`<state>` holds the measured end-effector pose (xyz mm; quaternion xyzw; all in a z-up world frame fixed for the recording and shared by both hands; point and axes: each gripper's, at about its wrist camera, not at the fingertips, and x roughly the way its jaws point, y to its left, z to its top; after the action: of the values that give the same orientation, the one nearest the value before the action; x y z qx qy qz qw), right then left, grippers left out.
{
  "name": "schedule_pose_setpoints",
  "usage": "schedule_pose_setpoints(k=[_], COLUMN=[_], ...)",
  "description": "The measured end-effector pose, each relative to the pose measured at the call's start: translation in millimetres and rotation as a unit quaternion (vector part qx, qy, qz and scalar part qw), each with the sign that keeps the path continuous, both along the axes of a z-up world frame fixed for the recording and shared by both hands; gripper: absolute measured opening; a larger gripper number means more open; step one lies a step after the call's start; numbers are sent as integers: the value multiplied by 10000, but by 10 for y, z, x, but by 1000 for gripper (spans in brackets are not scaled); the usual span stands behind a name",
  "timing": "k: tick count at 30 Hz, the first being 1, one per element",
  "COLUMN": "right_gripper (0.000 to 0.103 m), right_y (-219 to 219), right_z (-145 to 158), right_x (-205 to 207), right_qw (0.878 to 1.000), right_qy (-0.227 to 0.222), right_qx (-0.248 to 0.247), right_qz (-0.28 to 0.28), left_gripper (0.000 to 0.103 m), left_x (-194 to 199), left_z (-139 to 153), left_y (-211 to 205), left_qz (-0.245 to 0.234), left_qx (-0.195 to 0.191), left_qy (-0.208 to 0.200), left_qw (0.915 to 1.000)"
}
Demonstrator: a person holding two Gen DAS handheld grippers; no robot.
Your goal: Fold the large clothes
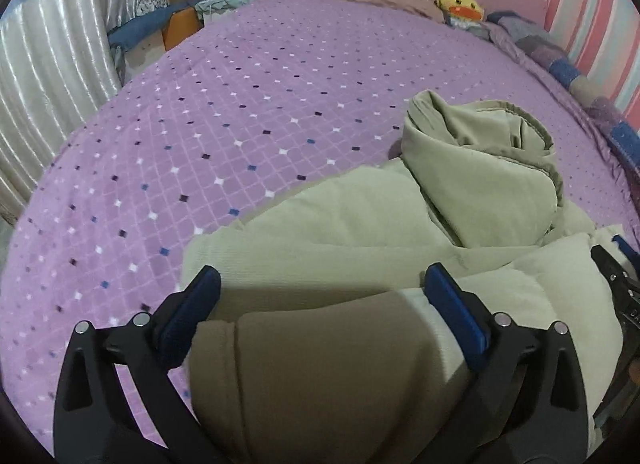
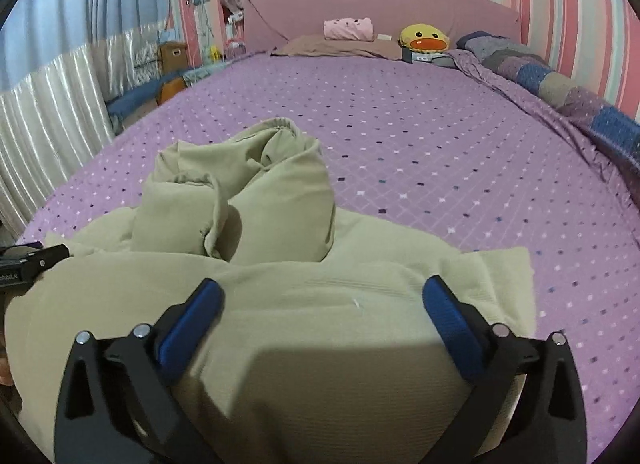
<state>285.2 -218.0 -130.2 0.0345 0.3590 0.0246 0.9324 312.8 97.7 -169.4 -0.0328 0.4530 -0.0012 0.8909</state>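
Matt ribbed cloth garment (image 1: 320,224) lies on a soft quilted bedspread (image 1: 240,104); curtain (image 1: 48,76) glossy.

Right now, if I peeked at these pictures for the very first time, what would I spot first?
You would spot the big pale green garment first, lying rumpled on the near part of the purple dotted bedspread, with a bunched-up lump of its cloth poking up behind. Both the left gripper and the right gripper hang over it with blue pads spread wide. Far off by the pink headboard sits a yellow duck plush.
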Motion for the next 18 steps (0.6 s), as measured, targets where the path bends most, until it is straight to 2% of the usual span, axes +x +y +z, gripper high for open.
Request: schedule_pose_setpoints(k=[5,7,9,10,12,16,18], right_gripper=[101,101,101,101,101,101,101], right_y=[3,27,50,69,71,72,101], right_z=[-96,-98,-55,-4,110,553,692], right_x=[12,10,28,48,33,-226,-369], right_qw=[10000,10000,9998,9990,9977,9988,9989], right_qy=[-65,-69,131,369,570,348,312], right_qx=[5,-44,-155,-245,-339,-245,-162], right_qz=[20,22,16,40,142,249,297], left_gripper=[100,100,100,100,100,100,98], left_x=[9,11,-1,-28,-89,-242,-404], left_z=[-103,-86,1,84,213,495,626], left_y=[-74,-89,-122,-149,-202,-359,-383], left_qz=[-86,-78,-26,17,14,-33,-55], left_qx=[276,333,428,492,560,590,321], left_qy=[-115,-49,87,95,88,241,205], left_qw=[9995,9994,9990,9987,9984,9980,9993])
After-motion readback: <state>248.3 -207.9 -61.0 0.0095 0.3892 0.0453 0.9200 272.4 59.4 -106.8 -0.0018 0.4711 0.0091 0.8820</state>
